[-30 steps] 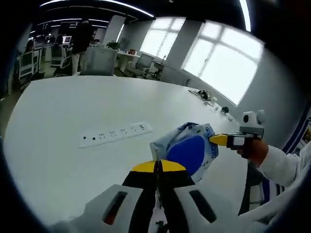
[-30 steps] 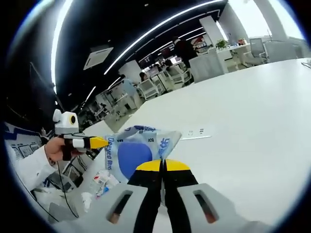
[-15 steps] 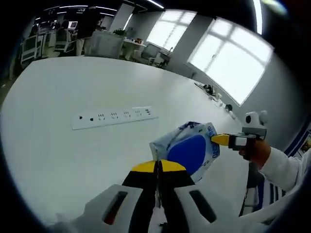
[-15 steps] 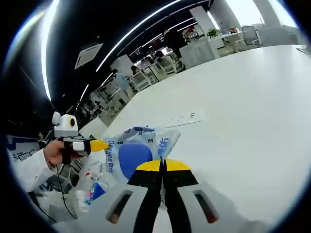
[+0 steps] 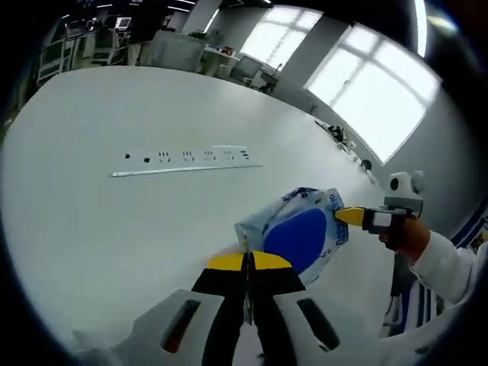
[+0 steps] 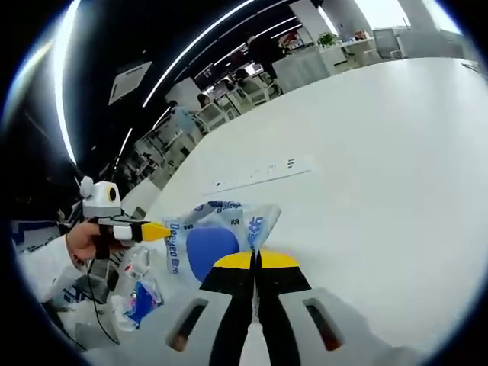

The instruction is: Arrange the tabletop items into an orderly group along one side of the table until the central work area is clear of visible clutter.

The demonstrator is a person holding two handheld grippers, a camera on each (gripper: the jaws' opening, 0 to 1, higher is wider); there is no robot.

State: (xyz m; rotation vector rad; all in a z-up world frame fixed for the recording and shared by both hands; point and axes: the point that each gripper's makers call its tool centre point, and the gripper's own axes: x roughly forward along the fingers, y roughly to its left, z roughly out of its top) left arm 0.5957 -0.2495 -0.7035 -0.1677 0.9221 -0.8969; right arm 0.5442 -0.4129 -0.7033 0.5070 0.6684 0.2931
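A blue and white plastic bag [image 5: 297,236] hangs stretched between both grippers above the white table [image 5: 91,229]. My left gripper [image 5: 248,261] is shut on the bag's near corner. My right gripper [image 5: 349,216], held by a hand in a white sleeve, pinches the opposite edge. In the right gripper view the same bag [image 6: 202,248] spans from my right gripper [image 6: 256,260], shut on its corner, to my left gripper [image 6: 155,231] at the left. A white power strip [image 5: 187,160] lies flat on the table beyond the bag, and shows as a thin bar [image 6: 263,174] in the right gripper view.
Several loose items, bottles and a blue packet [image 6: 141,297], lie below the bag near the table's edge. Small objects [image 5: 335,137] sit at the far side by the windows. Office desks and chairs [image 6: 229,107] stand beyond the table.
Both views have tilted down toward the table. The bag stays held between the two grippers. More of the items under the bag now show in the right gripper view.
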